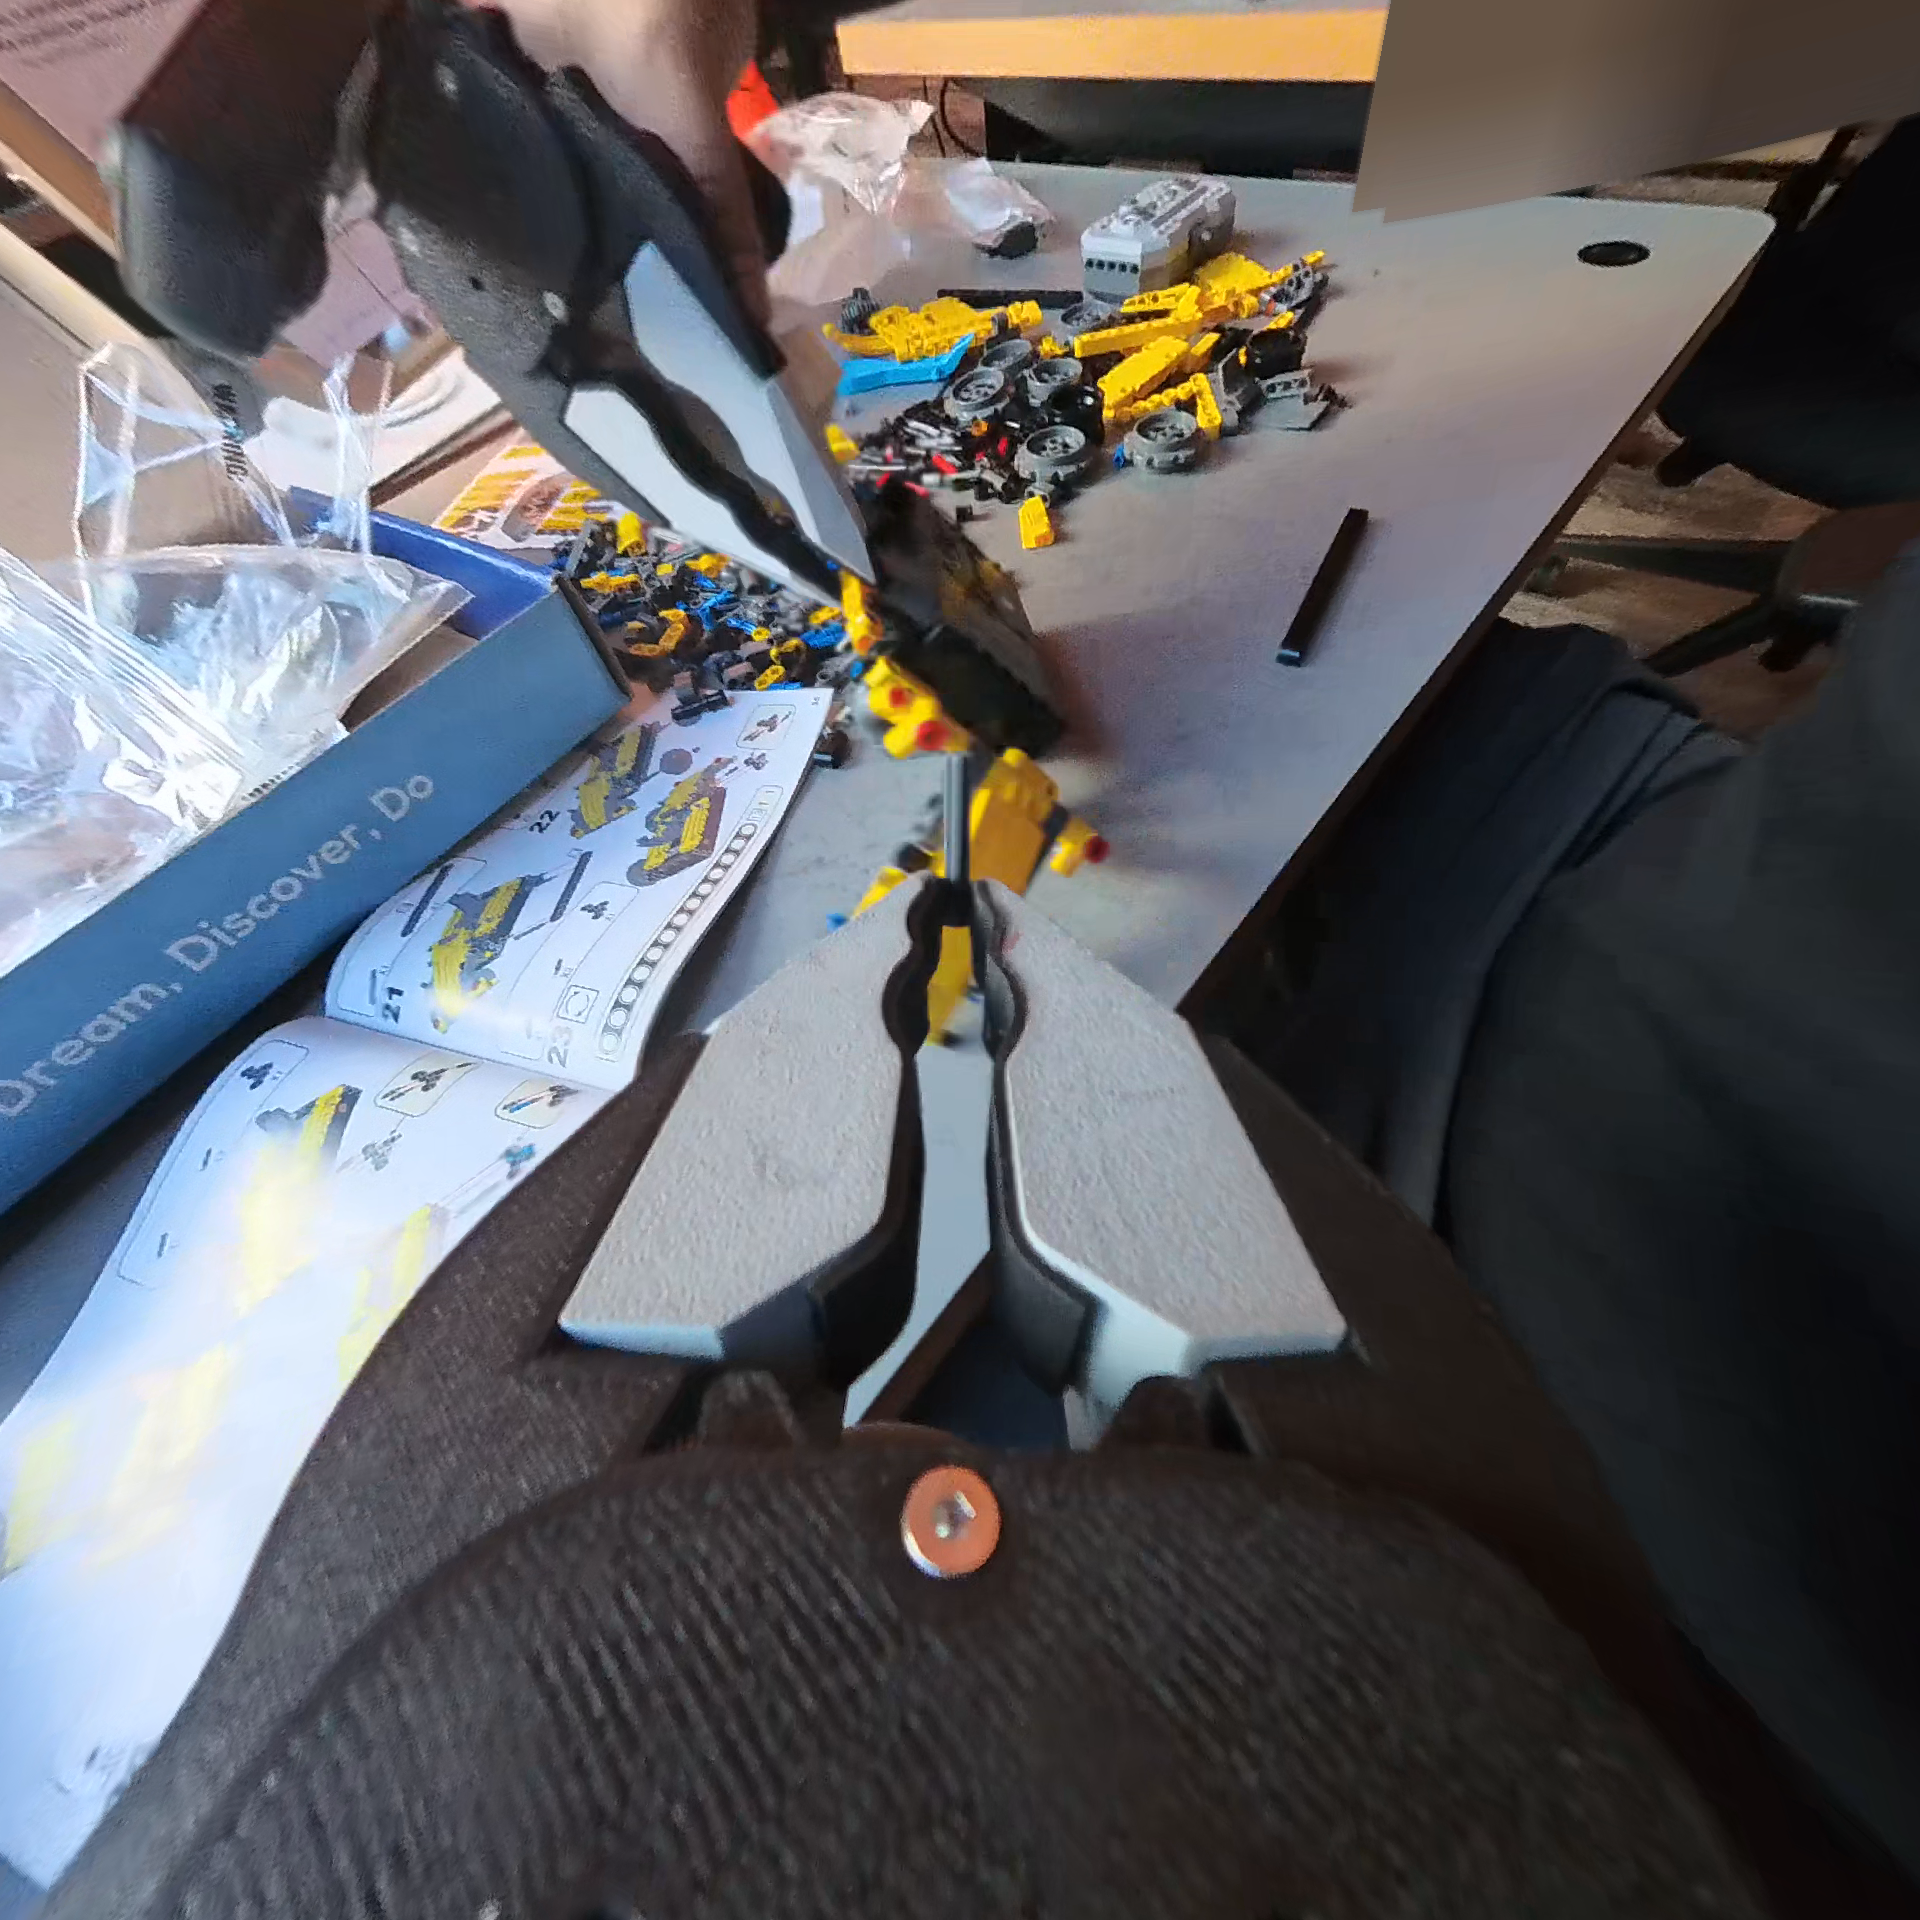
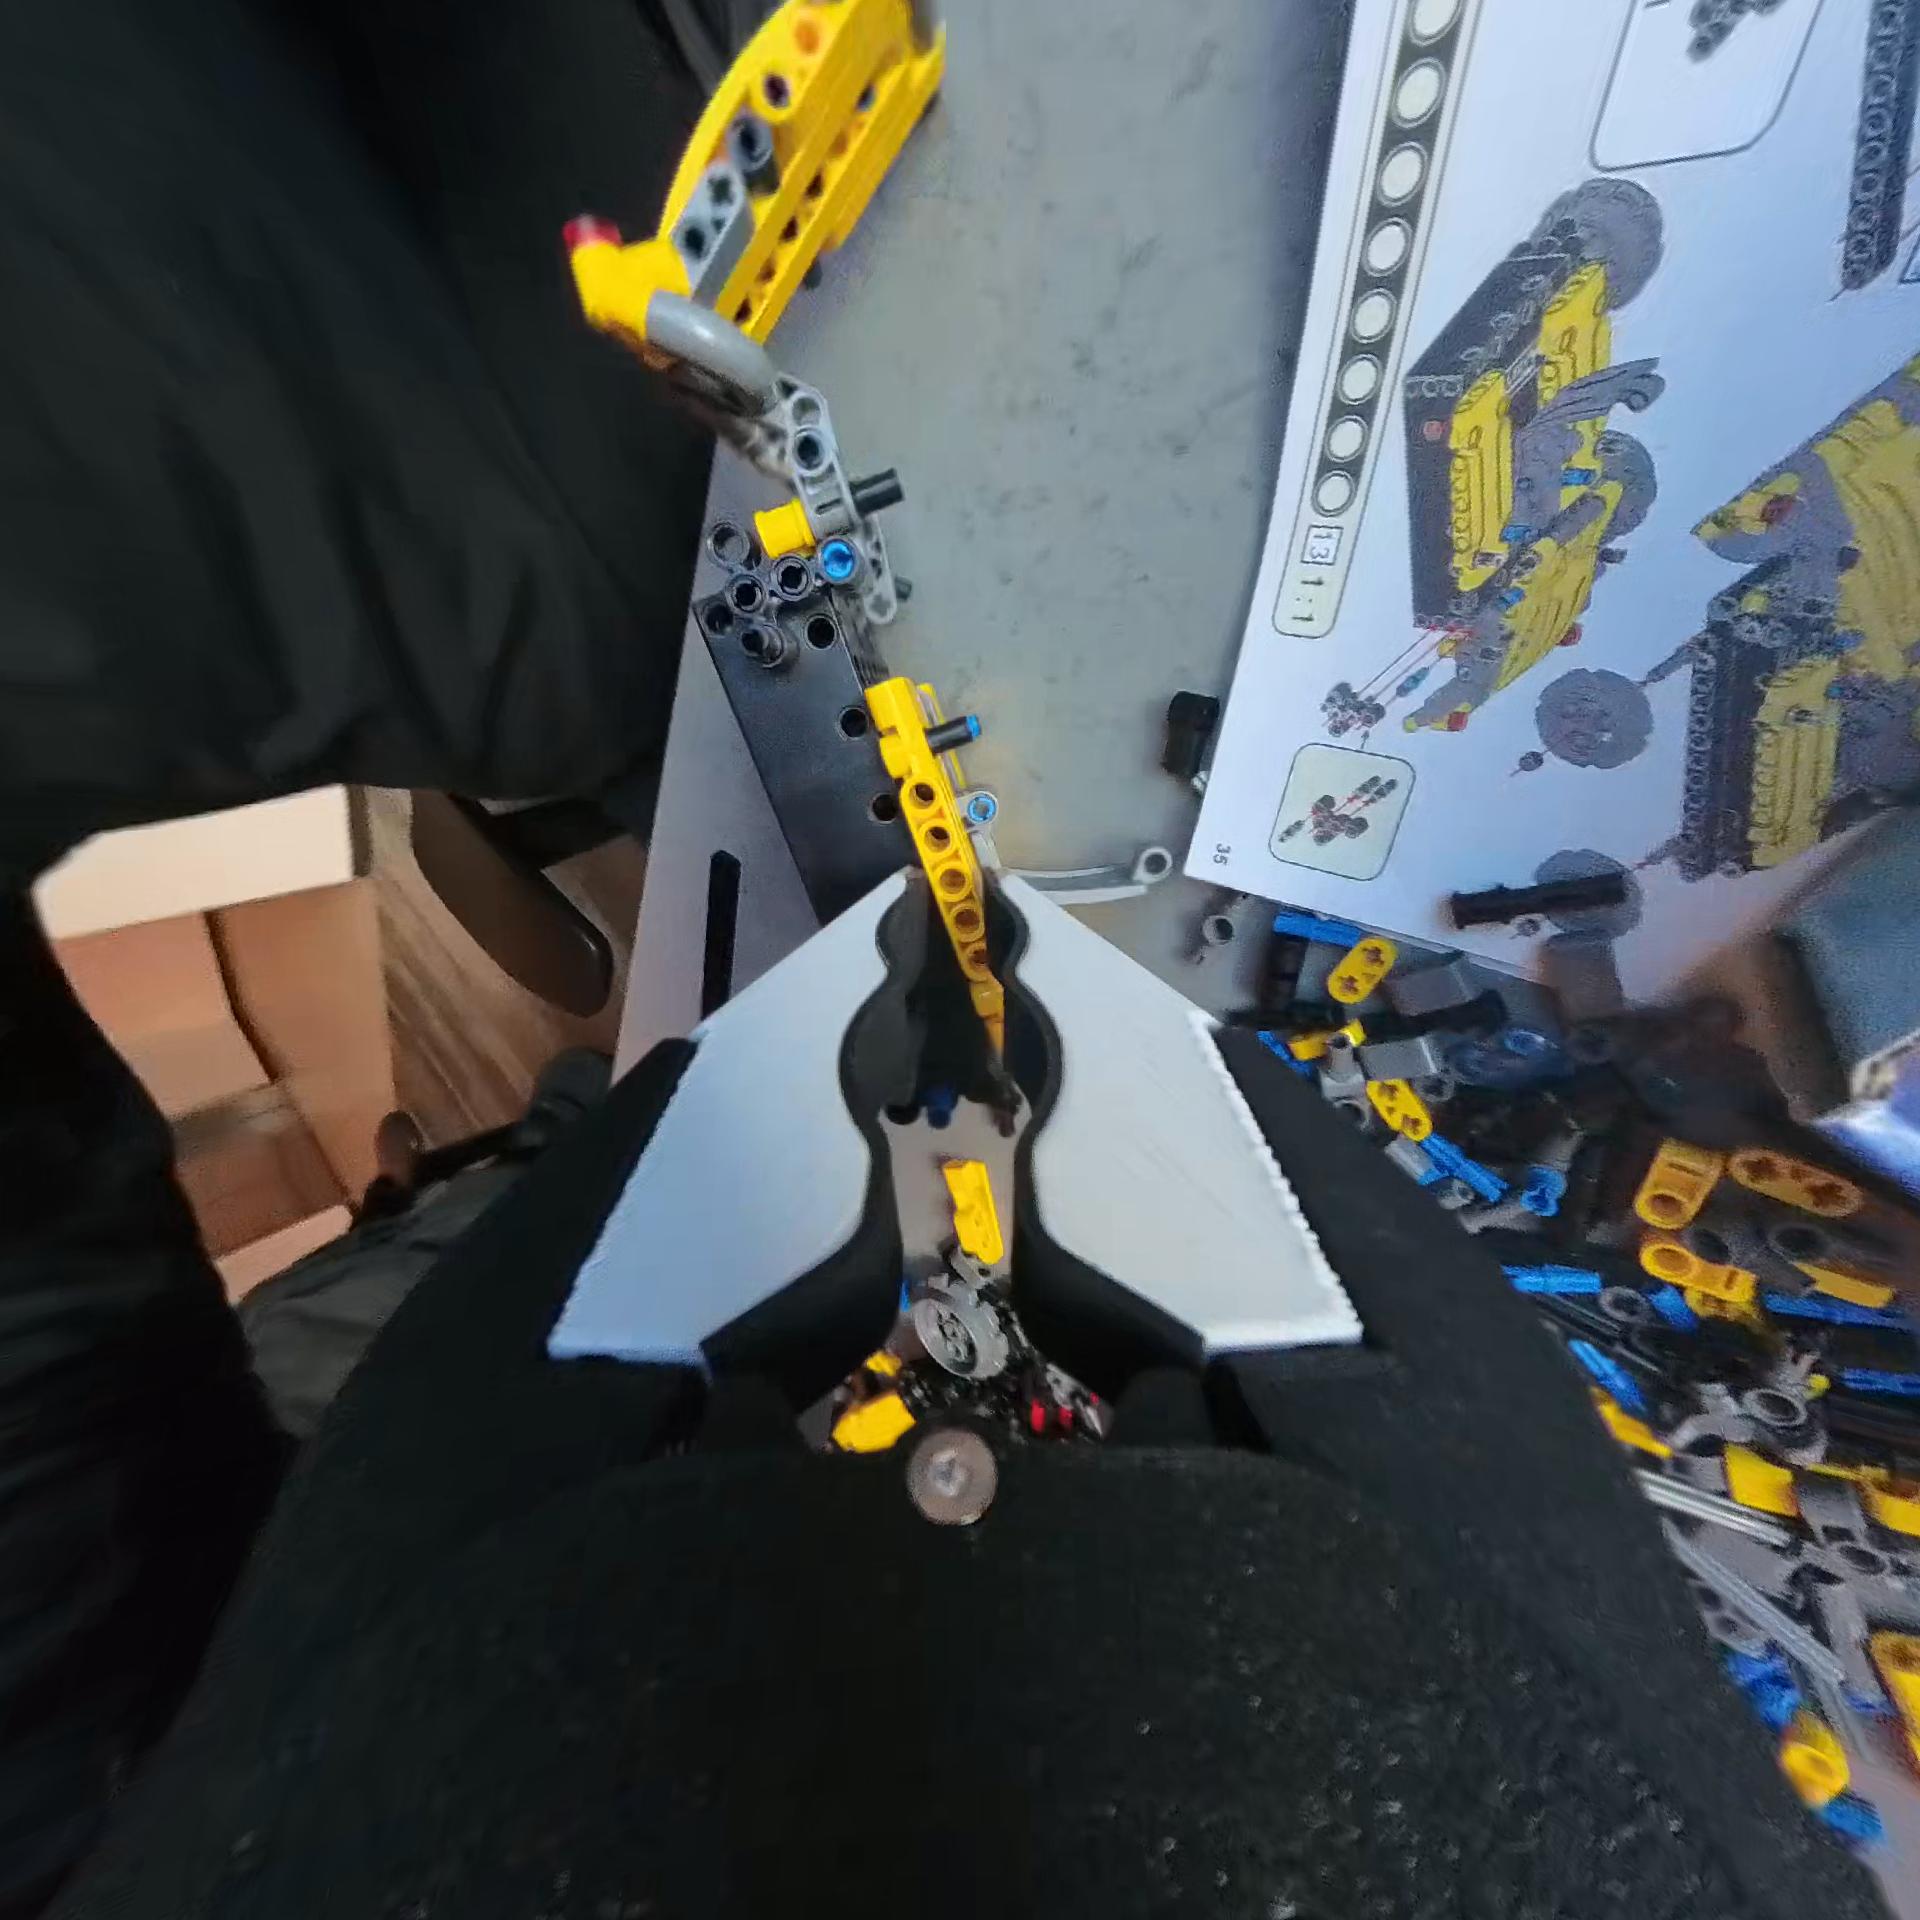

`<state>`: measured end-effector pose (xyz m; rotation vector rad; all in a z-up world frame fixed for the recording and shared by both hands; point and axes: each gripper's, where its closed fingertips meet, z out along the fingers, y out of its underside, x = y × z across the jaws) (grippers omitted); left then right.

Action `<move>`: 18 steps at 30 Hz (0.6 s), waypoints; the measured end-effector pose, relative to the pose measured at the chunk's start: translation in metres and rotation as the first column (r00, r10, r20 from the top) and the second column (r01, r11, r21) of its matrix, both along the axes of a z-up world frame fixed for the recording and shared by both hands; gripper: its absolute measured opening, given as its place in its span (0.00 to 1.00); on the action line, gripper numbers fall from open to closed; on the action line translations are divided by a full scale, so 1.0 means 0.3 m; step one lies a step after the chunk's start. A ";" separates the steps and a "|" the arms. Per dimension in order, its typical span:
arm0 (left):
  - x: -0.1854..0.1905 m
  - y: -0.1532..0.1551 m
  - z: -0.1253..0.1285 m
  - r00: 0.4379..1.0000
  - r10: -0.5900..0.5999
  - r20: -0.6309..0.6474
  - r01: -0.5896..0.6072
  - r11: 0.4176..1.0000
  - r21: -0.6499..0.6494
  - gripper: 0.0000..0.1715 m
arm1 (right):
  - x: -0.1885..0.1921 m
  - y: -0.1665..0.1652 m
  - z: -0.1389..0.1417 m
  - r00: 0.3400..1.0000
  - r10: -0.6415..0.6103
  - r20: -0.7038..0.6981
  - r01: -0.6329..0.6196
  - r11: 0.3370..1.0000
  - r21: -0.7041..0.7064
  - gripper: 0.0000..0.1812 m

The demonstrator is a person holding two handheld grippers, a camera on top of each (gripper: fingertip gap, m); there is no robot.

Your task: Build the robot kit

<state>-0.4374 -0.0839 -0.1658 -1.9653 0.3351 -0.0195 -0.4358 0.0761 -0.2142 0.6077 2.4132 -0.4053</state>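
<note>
A yellow and black brick assembly hangs above the grey table between both grippers. My left gripper is shut on its near yellow end, beside a thin dark axle. My right gripper comes in from the upper left and pinches the black panel end. In the right wrist view my right gripper is shut on a yellow holed beam fixed to the black panel. The assembly runs up to its curved yellow end.
An open instruction booklet and a blue box with clear bags lie left. Heaps of loose parts and small pins cover the table. A black beam lies near the edge. A person's dark clothing is alongside. About 20 centimeters separates my left fingertips from my right.
</note>
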 end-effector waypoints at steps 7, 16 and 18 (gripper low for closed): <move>0.011 -0.014 -0.075 0.999 -0.021 0.034 0.022 0.999 -0.035 0.01 | -0.005 -0.007 0.005 0.937 0.026 -0.348 -0.009 0.999 0.051 0.08; 0.058 0.006 -0.082 0.998 -0.041 0.044 0.043 0.998 -0.042 0.01 | 0.101 -0.066 0.035 0.738 0.034 -0.674 0.049 0.993 0.104 0.10; 0.077 0.015 -0.091 0.998 -0.051 0.039 0.053 0.997 -0.055 0.01 | 0.104 -0.069 0.038 0.693 0.051 -0.719 0.049 0.992 0.118 0.07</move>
